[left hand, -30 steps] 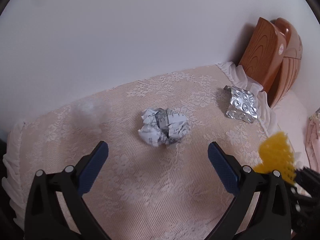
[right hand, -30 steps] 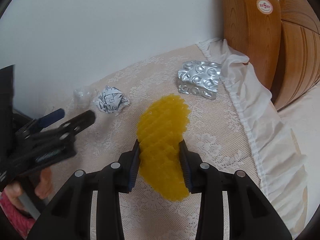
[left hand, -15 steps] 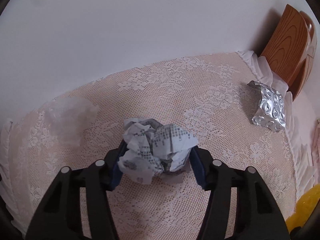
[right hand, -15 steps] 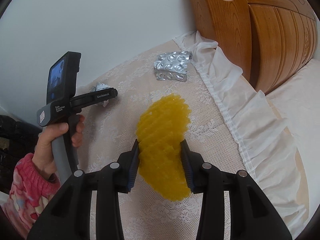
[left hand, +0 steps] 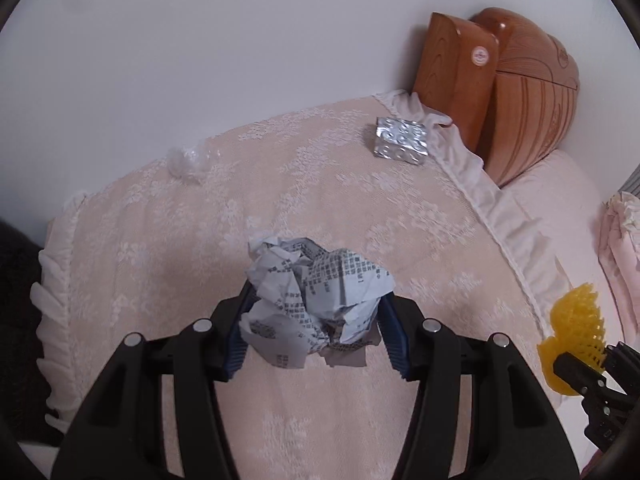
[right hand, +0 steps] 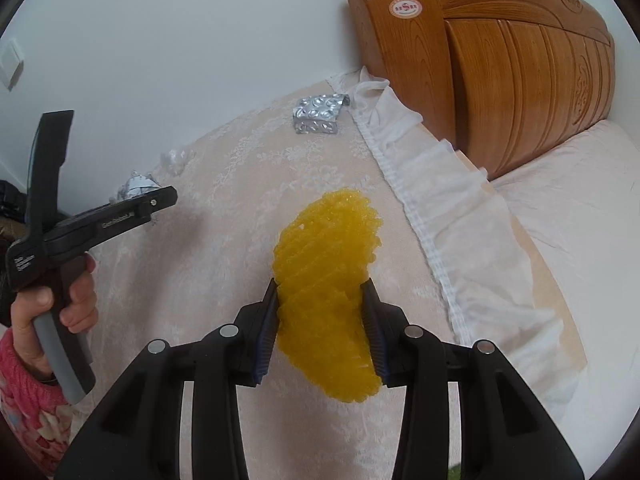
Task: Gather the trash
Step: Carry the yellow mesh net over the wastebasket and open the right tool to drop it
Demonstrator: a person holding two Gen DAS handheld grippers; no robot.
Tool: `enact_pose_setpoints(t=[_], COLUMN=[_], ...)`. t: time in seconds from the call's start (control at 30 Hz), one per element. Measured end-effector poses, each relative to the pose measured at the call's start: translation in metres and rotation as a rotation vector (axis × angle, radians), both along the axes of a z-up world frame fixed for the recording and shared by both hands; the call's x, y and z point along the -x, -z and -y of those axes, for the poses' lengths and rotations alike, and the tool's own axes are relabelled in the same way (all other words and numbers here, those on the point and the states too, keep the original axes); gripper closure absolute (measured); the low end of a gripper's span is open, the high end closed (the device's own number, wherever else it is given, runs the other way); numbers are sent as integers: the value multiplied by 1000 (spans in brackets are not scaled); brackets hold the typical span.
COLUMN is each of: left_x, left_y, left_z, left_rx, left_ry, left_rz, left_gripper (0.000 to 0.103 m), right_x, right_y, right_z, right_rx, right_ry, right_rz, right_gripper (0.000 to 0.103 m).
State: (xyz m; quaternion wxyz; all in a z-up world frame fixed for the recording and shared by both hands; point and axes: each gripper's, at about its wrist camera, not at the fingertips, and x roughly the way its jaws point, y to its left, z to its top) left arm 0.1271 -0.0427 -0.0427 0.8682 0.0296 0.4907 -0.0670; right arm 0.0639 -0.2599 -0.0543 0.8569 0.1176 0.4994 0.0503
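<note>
With your left claw [left hand: 316,330] clamped on the crumpled paper ball [left hand: 316,312] and your right claw [right hand: 322,330] clamped on the yellow foam net [right hand: 326,280] above the lace-covered desk [left hand: 180,240], keep both squeezes steady while carrying them to the bin.

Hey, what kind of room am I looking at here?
Most likely a bedroom: a carved wooden headboard stands against the wall, a pale bed lies below it, and a frilled lace cloth covers a low surface beside the bed.
</note>
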Motion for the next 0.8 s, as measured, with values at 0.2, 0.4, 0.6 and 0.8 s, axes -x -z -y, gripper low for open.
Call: enact_pose_setpoints(t=[0.2,0.4,0.6,0.8], left_x=[96,164,209,231], left_y=[-9,1,2,-4], left_z=[26,75,132,167], left_rx=[-13,-7,-13,-18], left_ry=[50,160,315,412], left_rz=[-57,-103,-98,-81], left_gripper=[49,49,49,49], right_x=[77,133,170,201], right_y=[1,14,17,17], right_z=[22,43,67,93], right_rx=[-21,-52,-59,-43], right_ry=[26,82,143,210], right_rz=[-17,-51,-56,-35], right_gripper=[62,61,61,61])
